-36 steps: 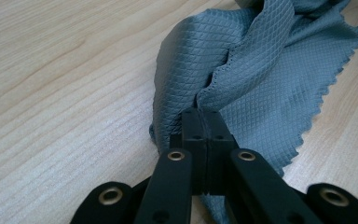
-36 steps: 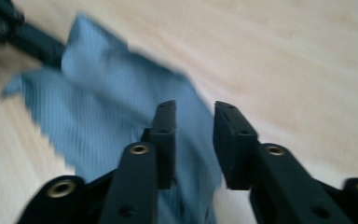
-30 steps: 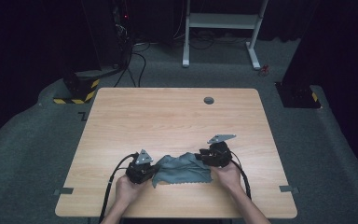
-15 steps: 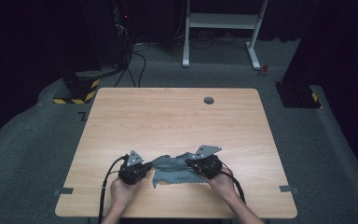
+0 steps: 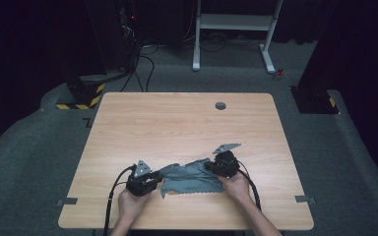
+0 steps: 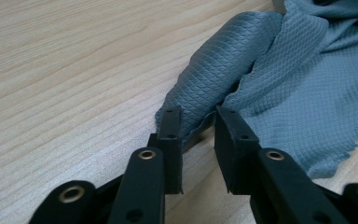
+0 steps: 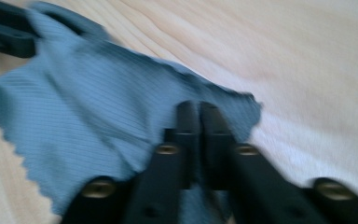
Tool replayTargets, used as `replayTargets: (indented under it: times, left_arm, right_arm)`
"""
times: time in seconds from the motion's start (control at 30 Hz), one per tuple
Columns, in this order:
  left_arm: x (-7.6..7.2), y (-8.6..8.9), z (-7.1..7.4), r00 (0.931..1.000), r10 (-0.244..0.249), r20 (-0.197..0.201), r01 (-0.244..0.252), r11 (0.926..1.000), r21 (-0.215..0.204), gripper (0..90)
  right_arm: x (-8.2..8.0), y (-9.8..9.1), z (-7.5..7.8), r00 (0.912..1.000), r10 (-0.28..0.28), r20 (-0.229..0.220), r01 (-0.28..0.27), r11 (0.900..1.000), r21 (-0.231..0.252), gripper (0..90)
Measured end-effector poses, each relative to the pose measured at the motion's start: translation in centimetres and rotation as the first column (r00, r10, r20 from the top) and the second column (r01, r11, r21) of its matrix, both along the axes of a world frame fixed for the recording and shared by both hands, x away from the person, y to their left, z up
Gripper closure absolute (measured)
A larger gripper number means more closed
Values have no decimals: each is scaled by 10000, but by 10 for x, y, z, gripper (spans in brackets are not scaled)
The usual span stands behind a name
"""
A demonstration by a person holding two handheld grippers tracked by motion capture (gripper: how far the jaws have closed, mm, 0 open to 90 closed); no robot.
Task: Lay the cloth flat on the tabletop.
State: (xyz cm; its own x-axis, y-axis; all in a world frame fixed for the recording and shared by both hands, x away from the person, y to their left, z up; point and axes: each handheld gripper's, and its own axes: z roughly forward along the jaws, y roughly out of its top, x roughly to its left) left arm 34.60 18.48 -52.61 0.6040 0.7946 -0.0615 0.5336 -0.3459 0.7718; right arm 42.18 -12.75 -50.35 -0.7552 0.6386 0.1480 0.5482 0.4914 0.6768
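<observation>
Much bare table (image 5: 177, 123) beyond cloth (image 5: 189, 174)

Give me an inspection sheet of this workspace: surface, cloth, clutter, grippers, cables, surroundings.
Surface: wooden table, round grommet near far edge.
Job's things: grey cloth, rumpled, near front edge.
Clutter: nothing seen.
Grippers: left gripper jaws just opening, cloth edge between them, unpressed; right gripper shut on cloth.
Cables: black cable trails from left gripper.
Surroundings: dark room, white frame, striped floor block.

No legible text — anywhere.
</observation>
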Motion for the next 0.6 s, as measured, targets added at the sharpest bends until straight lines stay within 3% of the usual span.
replayTargets:
  times: [0.03, 0.1, 0.2, 0.27, 0.33, 0.43, 0.53, 0.57, 0.6]
  left_arm:
    - [-1, -1, 0, 10000, 20, 25, -20, 10000, 18, 706]
    - [-1, -3, 0, 9999, -26, 148, 23, 9998, 198, 694]
    - [-2, -4, 0, 9998, -25, 205, 19, 9996, 268, 678]
    - [-2, -4, 0, 9997, -68, 255, 59, 9993, 358, 670]
    - [-2, -5, 0, 9996, -102, 260, 93, 9993, 362, 650]
    - [-2, -6, 0, 9997, -113, 194, 108, 9996, 270, 620]
    - [-2, -7, 0, 9995, -209, 233, 199, 9990, 397, 592]
    - [-2, -7, 0, 9995, -207, 254, 196, 9990, 411, 582]
    - [-2, -7, 0, 9993, -221, 288, 208, 9987, 458, 568]
  right_arm:
    - [-7, 3, 7, 9984, 123, 552, -120, 9999, -60, 899]
    - [-16, 9, 17, 9919, 367, 1214, -348, 9992, -180, 900]
    - [-26, 16, 24, 9803, 637, 1867, -515, 9963, -693, 897]
    - [-20, 14, 19, 9827, 141, 1844, 24, 9960, -891, 828]
    - [-6, 7, 11, 9872, -681, 1443, 798, 9939, -767, 704]
    - [5, 7, 2, 9863, -1089, 1241, 1199, 9892, -843, 631]
    - [9, 15, -5, 9845, -1112, 1359, 1296, 9823, -1350, 619]
    - [10, 17, -8, 9842, -1073, 1412, 1297, 9784, -1607, 639]
    - [10, 18, -9, 9847, -979, 1445, 1197, 9812, -1511, 732]
